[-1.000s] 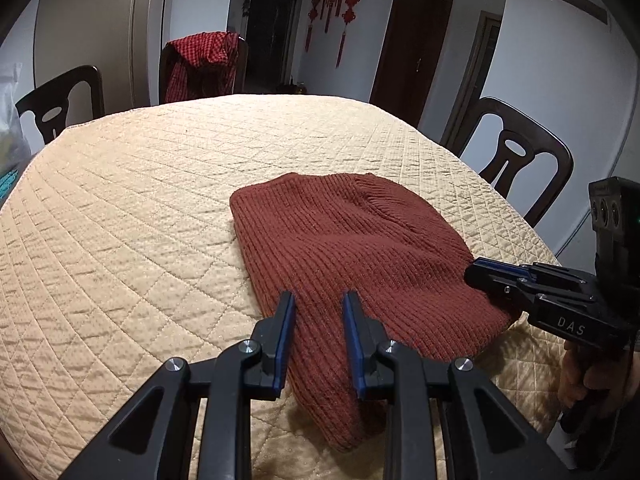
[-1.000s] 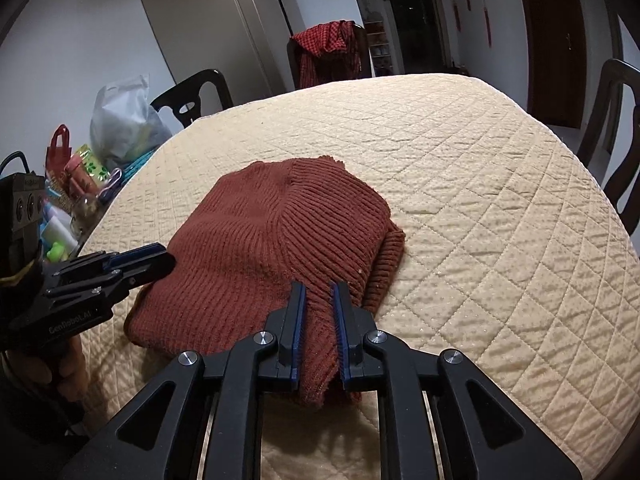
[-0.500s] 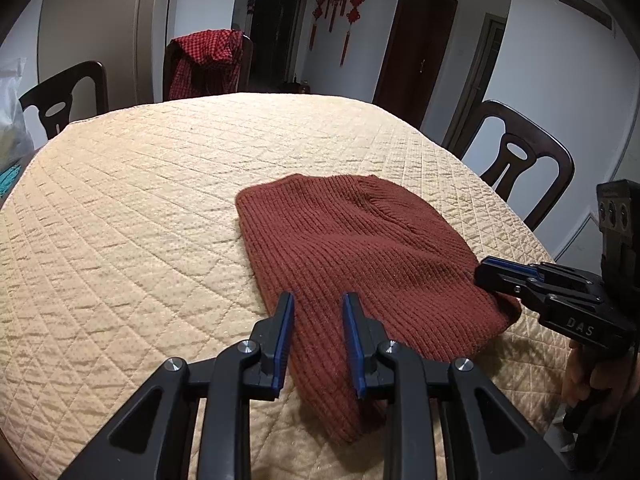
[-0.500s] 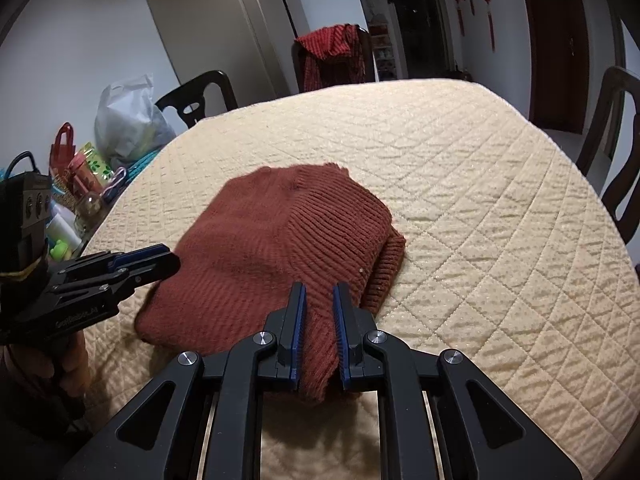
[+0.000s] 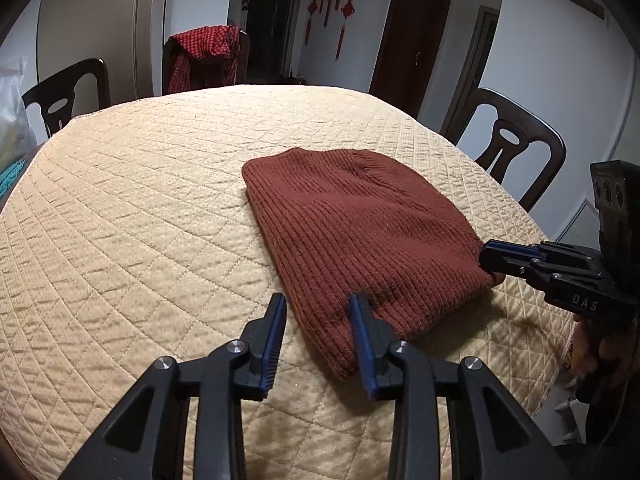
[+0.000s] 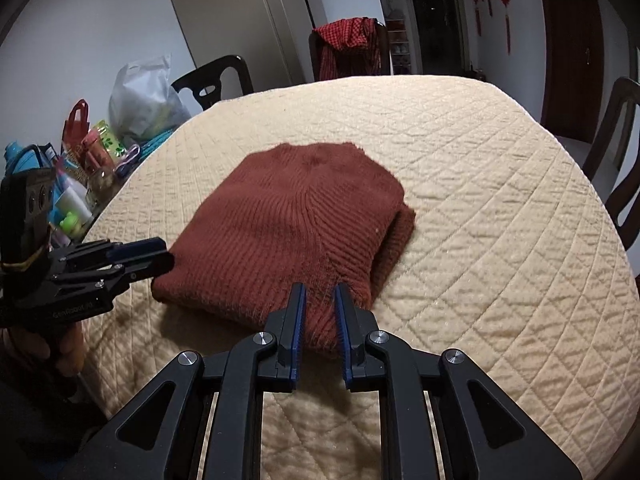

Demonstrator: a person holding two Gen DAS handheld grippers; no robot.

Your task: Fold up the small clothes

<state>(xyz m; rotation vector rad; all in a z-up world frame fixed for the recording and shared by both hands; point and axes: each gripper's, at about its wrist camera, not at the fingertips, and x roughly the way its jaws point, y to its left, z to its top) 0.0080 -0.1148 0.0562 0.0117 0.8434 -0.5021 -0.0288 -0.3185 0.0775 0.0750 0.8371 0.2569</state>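
Observation:
A rust-brown ribbed knit garment [image 5: 360, 232] lies folded on the beige quilted table cover [image 5: 140, 220]. My left gripper [image 5: 318, 304] sits at its near left corner with its jaws opening. The knit's edge lies between the fingers, but the left pad rests over bare quilt and neither pad presses the cloth. In the right wrist view the same knit [image 6: 296, 216] runs between the fingers of my right gripper [image 6: 320, 292], which is shut on the near edge. The right gripper [image 5: 486, 258] shows at the knit's right corner, and the left gripper [image 6: 166, 258] at its left corner.
Dark wooden chairs [image 5: 508, 152] ring the table. One at the far side carries a red checked cloth [image 5: 204, 56]. Bags, bottles and small clutter [image 6: 92, 160] crowd the table's left edge. A hand [image 6: 48, 344] holds the left gripper's handle.
My left gripper's jaws have spread apart and let the knit corner go, and it has slid a little to the left of the cloth. The right gripper stays on its edge.

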